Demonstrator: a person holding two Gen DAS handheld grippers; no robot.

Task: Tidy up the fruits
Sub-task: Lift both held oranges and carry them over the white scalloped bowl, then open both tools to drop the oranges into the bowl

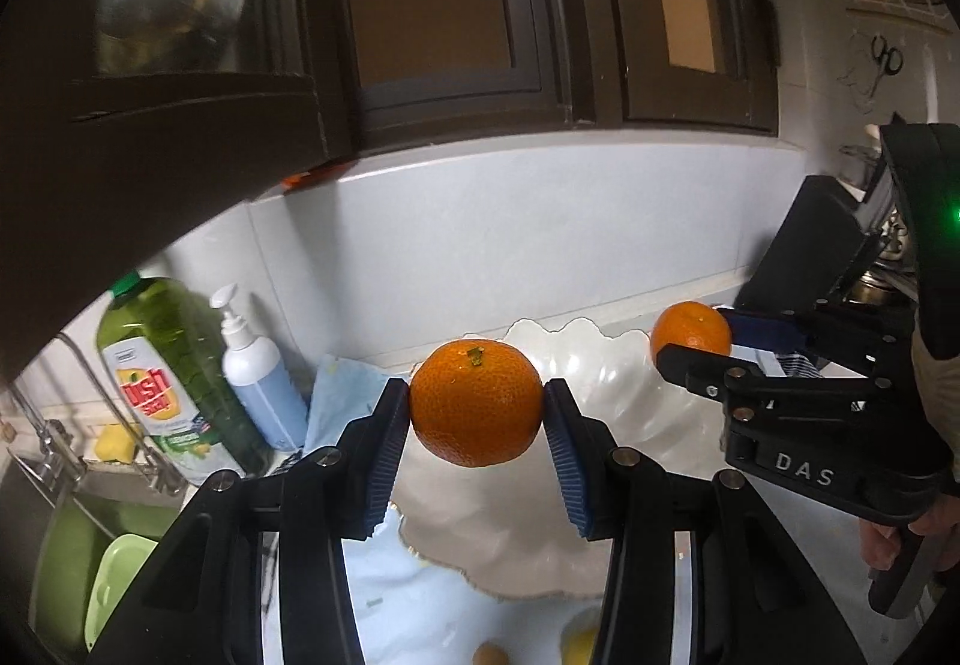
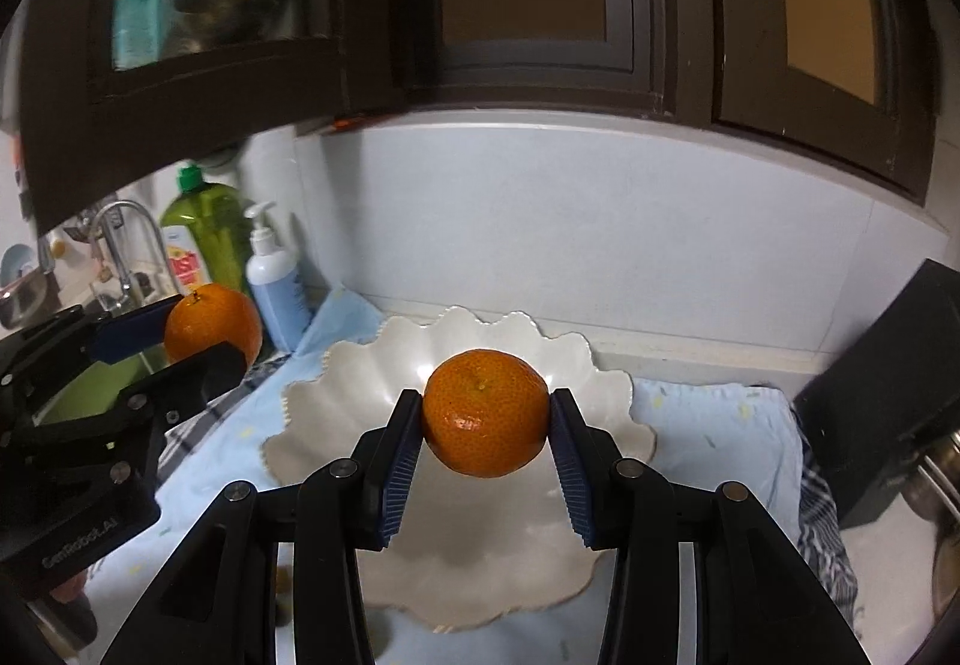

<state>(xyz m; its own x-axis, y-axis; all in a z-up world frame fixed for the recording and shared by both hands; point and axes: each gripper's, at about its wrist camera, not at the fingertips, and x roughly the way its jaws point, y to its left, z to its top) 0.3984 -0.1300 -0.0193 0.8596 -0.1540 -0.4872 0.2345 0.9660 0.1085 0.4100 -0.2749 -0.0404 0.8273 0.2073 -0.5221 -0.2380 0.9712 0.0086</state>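
Note:
My left gripper [image 1: 477, 413] is shut on an orange mandarin [image 1: 476, 402] and holds it above the near left rim of a white scalloped bowl [image 1: 630, 383]. My right gripper [image 2: 486, 416] is shut on a second mandarin [image 2: 485, 413] and holds it over the middle of the same bowl [image 2: 372, 383]. In the left wrist view the right gripper [image 1: 699, 344] shows at the right with its mandarin [image 1: 690, 326]. In the right wrist view the left gripper [image 2: 192, 332] shows at the left with its mandarin [image 2: 213, 329]. The bowl's inside looks bare.
The bowl sits on a light blue cloth [image 2: 714, 425] on the counter. A green dish-soap bottle [image 1: 162, 365] and a pump bottle [image 1: 258, 377] stand at the left by a sink with a faucet [image 2: 129, 245]. Small fruits [image 1: 579, 644] lie on the cloth near me. A black appliance [image 2: 888, 395] stands at the right.

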